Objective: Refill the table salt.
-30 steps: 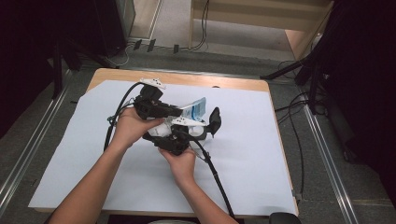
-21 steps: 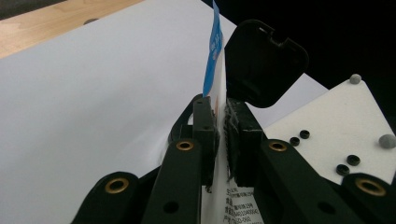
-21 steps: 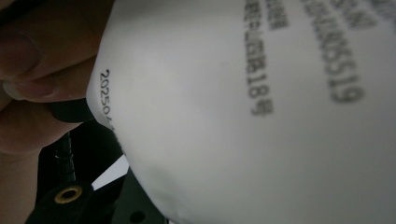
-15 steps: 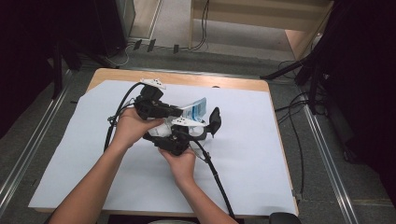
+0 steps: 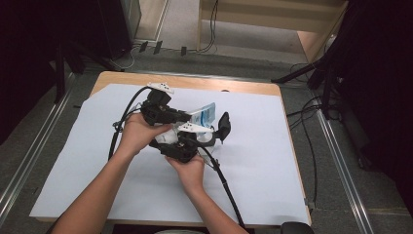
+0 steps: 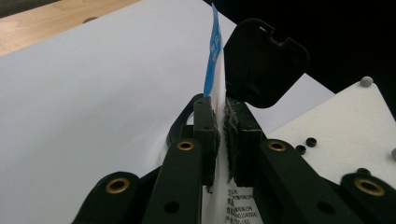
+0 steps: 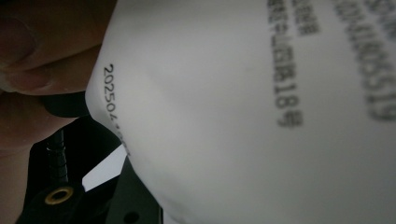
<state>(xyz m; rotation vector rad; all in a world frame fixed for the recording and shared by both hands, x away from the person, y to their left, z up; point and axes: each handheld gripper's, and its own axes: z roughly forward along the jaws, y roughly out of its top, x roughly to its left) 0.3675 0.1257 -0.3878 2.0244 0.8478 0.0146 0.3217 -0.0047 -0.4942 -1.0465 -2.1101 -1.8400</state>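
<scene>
High view: a white packet with a blue end (image 5: 203, 116) is held above the middle of the worktop (image 5: 272, 161), between two claws that sit close together.
Packet: thin and flat, printed with dark text on its white face; in the left gripper view it (image 6: 212, 70) stands on edge, running up from between the jaws.
Left claw (image 6: 222, 121): clamped on the packet, both pads pressed against its sides.
Right claw (image 5: 195, 139): the jaws have just been opening a little; in the right gripper view the packet's white face (image 7: 252, 116) lies right before the camera and hides the tips, so I cannot tell whether it grips.
Hands: the left hand (image 5: 139, 132) and right hand (image 5: 187, 168) hold the grippers, touching.
Black flap (image 6: 264, 63): just beside the packet's blue end.
Worktop: covered by a white sheet (image 5: 97, 161), wooden edge at the far side.
</scene>
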